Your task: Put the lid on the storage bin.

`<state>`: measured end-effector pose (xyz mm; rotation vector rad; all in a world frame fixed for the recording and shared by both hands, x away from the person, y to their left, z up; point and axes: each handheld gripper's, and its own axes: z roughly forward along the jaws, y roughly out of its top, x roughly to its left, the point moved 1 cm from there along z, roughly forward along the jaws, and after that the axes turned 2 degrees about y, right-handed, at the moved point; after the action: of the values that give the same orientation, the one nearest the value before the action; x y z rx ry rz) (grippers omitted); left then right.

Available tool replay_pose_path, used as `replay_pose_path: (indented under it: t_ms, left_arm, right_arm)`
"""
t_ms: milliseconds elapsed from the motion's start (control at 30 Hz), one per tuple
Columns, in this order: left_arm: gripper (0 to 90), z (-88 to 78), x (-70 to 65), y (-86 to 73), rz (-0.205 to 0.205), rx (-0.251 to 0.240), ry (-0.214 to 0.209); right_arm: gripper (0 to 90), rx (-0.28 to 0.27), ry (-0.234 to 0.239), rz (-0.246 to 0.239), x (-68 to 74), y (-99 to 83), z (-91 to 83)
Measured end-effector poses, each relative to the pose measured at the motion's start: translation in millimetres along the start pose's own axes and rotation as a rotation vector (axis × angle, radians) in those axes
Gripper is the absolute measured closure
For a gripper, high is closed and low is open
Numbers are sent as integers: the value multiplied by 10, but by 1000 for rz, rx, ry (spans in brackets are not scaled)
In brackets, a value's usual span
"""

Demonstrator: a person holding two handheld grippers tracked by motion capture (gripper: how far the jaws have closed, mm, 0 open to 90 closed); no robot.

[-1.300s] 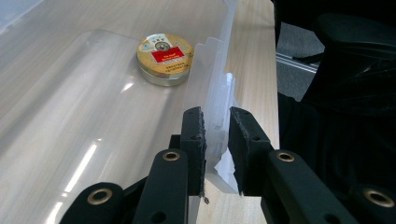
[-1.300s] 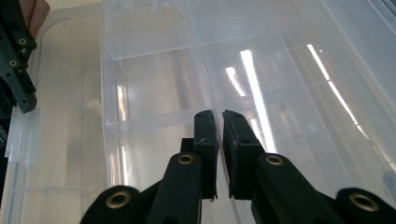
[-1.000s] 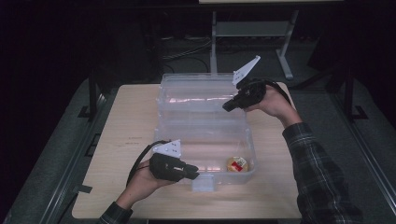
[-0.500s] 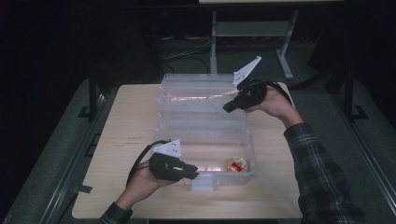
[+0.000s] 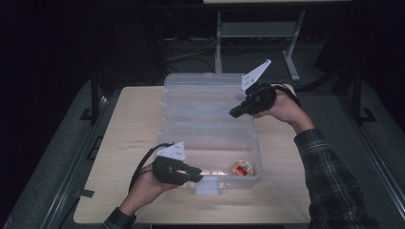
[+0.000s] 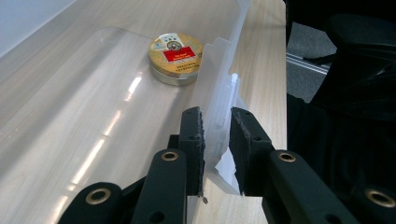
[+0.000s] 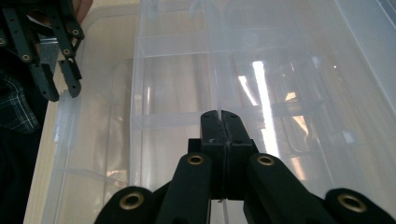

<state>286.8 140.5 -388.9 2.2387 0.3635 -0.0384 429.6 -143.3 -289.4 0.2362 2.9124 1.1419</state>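
Clear plastic box (image 5: 210, 138) sits mid-table (image 5: 129, 143). Near-wall latch is straddled by left gripper (image 6: 215, 135), jaws slightly apart; inner tray divider is pinched by right gripper (image 7: 221, 122). Judged next: tray lifted w/ box steadied.

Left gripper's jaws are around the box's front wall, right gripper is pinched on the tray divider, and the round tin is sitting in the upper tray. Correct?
Not quite: the round tin lies on the floor of the clear box, by its front wall, as the left gripper view shows. The left gripper and right gripper are as you said.
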Motion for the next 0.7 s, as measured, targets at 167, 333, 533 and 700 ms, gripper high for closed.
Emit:
replay_pose_path:
  t_ms: [167,333,533,700]
  left_arm:
    - [750,0,-3,-1,-2,-1,1]
    - [749,0,0,0,-4,0,0]
    - [749,0,-1,1,-5,1,2]
    - [748,2,-1,3,-9,1,-1]
  right_arm:
    - [899,-10,7,-12,66,-9,-11]
    - [900,-12,13,-22,123,-14,-19]
    - [899,-13,16,-26,189,-22,-27]
    - [900,-13,14,-34,232,-26,-28]
